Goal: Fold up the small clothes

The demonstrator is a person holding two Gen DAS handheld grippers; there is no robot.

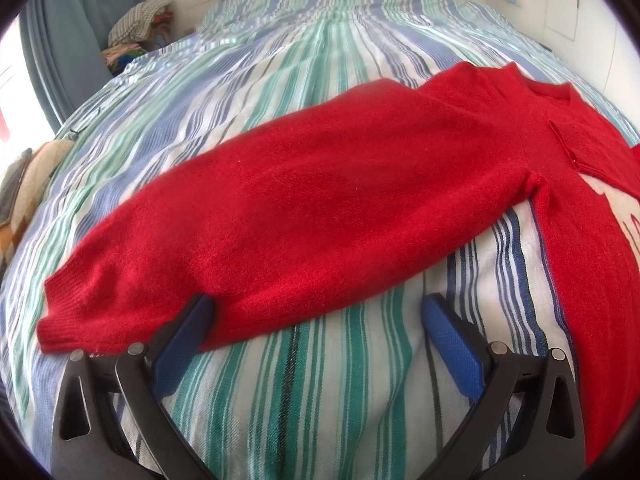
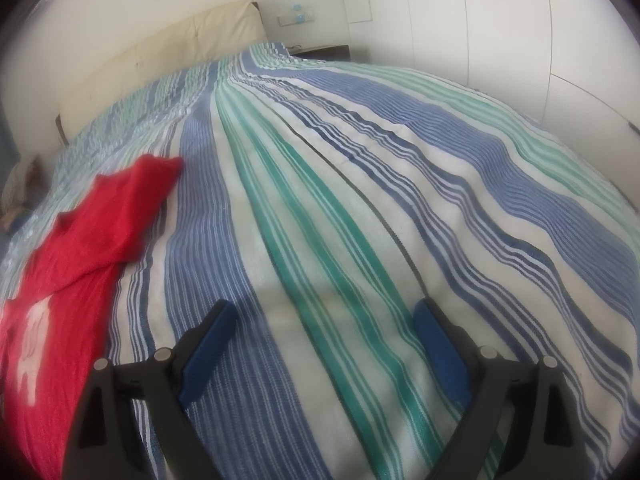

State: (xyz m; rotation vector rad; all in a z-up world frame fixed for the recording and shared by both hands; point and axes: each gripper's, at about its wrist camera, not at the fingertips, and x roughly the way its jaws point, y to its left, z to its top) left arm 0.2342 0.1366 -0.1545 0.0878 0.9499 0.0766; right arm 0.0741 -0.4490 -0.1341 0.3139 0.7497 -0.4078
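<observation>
One fuzzy red sweater [image 1: 320,200] (long-sleeved) on striped woven bedspread [image 1: 320,380].

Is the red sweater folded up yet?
No, the red sweater lies spread out; its long sleeve stretches flat across the striped bed.

Your right gripper [image 2: 324,320] hangs over the striped bedspread [image 2: 360,208], its jaws spread wide and nothing between them but blue, white and green stripes. The blue pads [image 2: 208,354] face each other across bare cover. Off to your left lies the red sweater [image 2: 80,248], spread flat on the bed and well clear of the fingers, with a white pattern [image 2: 30,340] showing on its front near the edge of the view. One red sleeve [image 2: 148,184] reaches up toward the cream headboard [image 2: 168,48]. White wardrobe doors [image 2: 500,32] run along the right side of the bed.
</observation>
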